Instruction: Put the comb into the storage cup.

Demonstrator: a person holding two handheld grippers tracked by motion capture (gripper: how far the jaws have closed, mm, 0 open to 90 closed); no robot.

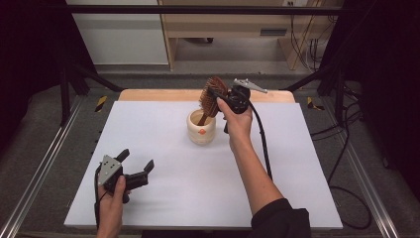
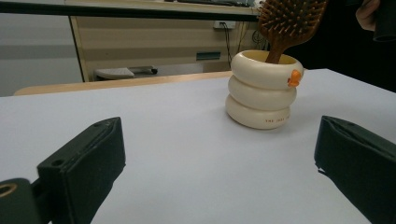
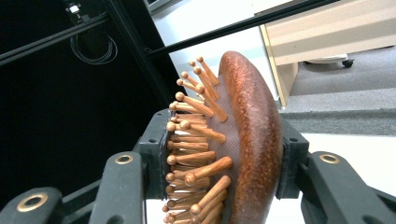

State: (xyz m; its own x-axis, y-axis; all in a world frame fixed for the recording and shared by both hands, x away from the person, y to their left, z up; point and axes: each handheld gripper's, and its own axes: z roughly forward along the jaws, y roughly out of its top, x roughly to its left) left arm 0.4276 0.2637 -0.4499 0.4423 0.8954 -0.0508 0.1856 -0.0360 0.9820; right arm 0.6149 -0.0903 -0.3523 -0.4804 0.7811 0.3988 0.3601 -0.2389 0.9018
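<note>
- High view: the right gripper (image 1: 218, 96) is clamped on the head of a wooden hairbrush (image 1: 213, 95), whose handle end sits inside a cream ringed cup (image 1: 201, 128). The cup stands behind the middle of the tabletop (image 1: 163, 198), nearer the far edge than the near one. The brush is tilted, head up and toward the far right; judged, the grip on the head keeps the handle free to pass the cup's mouth, whether going in or coming out.
- High view: the left gripper (image 1: 134, 162) rests low near the near left corner, jaws spread with nothing between them, well apart from the cup. Judged, it is parked clear of the working hand.
- High view: the right gripper's cable (image 1: 262, 144) runs along the forearm toward the near edge; no other object lies on the white sheet, so nothing obstructs the cup.
- Left gripper view: both black jaws stand wide with bare tabletop between. The cup sits ahead to the right, upright, showing three stacked rings and a small orange knob (image 2: 294, 78) at its rim. The brush stem enters the mouth; bristles face this camera.
- Right gripper view: one pad presses into the bristle pins (image 3: 196, 140), the other against the smooth brown back (image 3: 254, 140). The hold looks firm, though the pin side could let the head twist.
</note>
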